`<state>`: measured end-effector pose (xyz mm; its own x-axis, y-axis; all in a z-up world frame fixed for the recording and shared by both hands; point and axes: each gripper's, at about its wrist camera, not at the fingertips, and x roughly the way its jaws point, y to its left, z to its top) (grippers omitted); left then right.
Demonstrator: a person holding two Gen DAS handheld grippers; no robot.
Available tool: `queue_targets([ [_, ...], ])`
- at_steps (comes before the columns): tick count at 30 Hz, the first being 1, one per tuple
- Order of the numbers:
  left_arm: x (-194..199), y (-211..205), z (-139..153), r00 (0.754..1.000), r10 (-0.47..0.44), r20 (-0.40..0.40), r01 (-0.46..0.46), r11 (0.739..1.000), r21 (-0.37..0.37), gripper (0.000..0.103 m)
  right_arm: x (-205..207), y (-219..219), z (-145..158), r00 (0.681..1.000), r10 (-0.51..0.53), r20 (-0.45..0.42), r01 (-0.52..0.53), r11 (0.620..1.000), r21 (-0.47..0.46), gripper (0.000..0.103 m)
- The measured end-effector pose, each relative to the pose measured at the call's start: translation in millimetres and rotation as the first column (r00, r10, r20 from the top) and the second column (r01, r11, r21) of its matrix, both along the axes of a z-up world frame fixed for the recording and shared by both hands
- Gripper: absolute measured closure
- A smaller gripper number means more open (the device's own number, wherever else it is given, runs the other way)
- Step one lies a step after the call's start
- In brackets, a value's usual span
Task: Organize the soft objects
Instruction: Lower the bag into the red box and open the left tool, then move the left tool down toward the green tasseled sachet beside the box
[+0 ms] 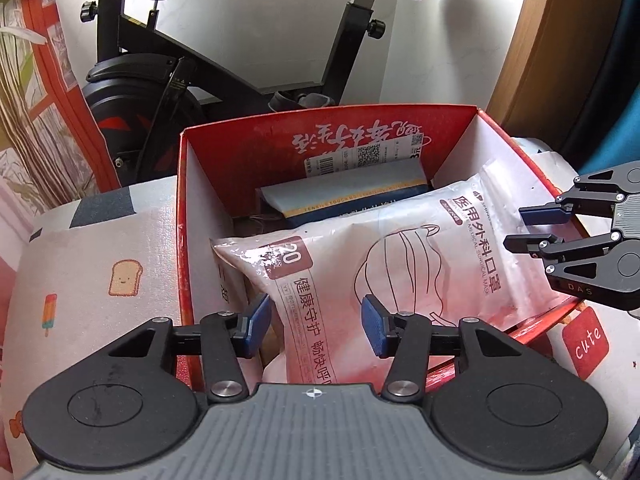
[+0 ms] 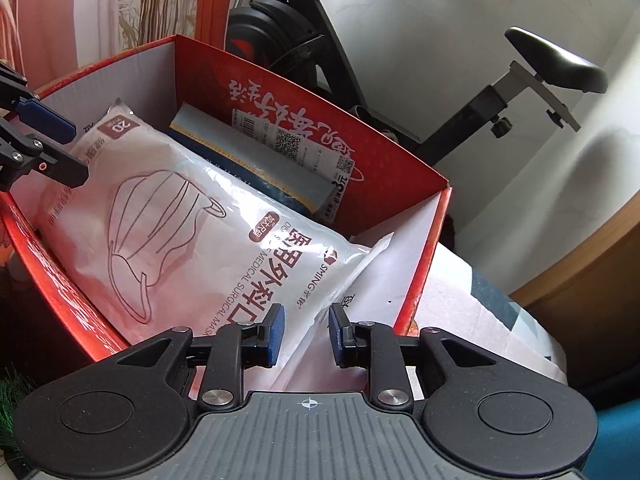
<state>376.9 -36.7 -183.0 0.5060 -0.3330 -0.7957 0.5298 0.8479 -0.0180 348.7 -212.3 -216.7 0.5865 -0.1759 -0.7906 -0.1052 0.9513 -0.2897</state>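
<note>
A white plastic pack of surgical masks (image 1: pixel 400 256) lies slanted inside a red cardboard box (image 1: pixel 320 124); it also shows in the right wrist view (image 2: pixel 192 216), in the same box (image 2: pixel 384 200). Under it lies a blue and white flat pack (image 1: pixel 352 190), also in the right wrist view (image 2: pixel 256 160). My left gripper (image 1: pixel 316 324) is open and empty, just above the mask pack's near end. My right gripper (image 2: pixel 306 334) is open and empty over the pack's other end; it shows at the right edge of the left wrist view (image 1: pixel 532 228).
The box stands on a white cartoon-print mat (image 1: pixel 116 248). A black exercise bike (image 1: pixel 168 80) stands behind the box against a white wall. A wooden door frame (image 1: pixel 540 52) is at the right. An orange patterned panel (image 1: pixel 48 80) is at the left.
</note>
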Motion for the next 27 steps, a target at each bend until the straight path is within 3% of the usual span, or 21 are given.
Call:
queue_targets([
  [8,-20.3,3.8,22.0,0.995,0.011,0.103,-0.006,0.999,-0.047,0.049,-12.6,-7.6,21.2,0.996,-0.041,0.079,0.032,0.994,0.108,0.077],
  [10,-29.0,7.9,29.2,0.990,0.028,0.135,-0.018,0.997,-0.073,0.040,-19.1,-7.0,28.6,0.992,-0.060,0.113,0.044,0.989,0.140,0.073],
  [12,-38.0,14.2,36.2,0.984,0.047,0.171,-0.030,0.994,-0.101,0.028,-30.0,-7.7,37.8,0.984,-0.088,0.156,0.058,0.981,0.188,0.060],
  [14,-49.8,20.5,43.8,0.976,0.064,0.209,-0.038,0.991,-0.127,0.016,-43.4,-8.4,46.2,0.973,-0.113,0.199,0.064,0.969,0.238,0.037],
  [16,-62.7,27.1,52.4,0.966,0.082,0.246,-0.045,0.987,-0.152,0.005,-58.4,-6.7,54.8,0.962,-0.113,0.250,0.048,0.967,0.252,0.021],
  [17,-69.1,30.0,56.3,0.960,0.091,0.263,-0.049,0.985,-0.163,0.003,-67.0,-3.8,59.6,0.956,-0.100,0.276,0.032,0.969,0.243,0.007],
  [18,-75.5,33.1,60.2,0.955,0.102,0.279,-0.054,0.983,-0.174,0.001,-74.4,-1.2,63.6,0.949,-0.100,0.297,0.030,0.972,0.231,0.002],
  [27,-141.5,60.0,83.0,0.910,0.194,0.366,-0.100,0.961,-0.259,0.000,-144.3,6.3,96.5,0.879,-0.189,0.439,0.031,0.940,0.341,0.000],
])
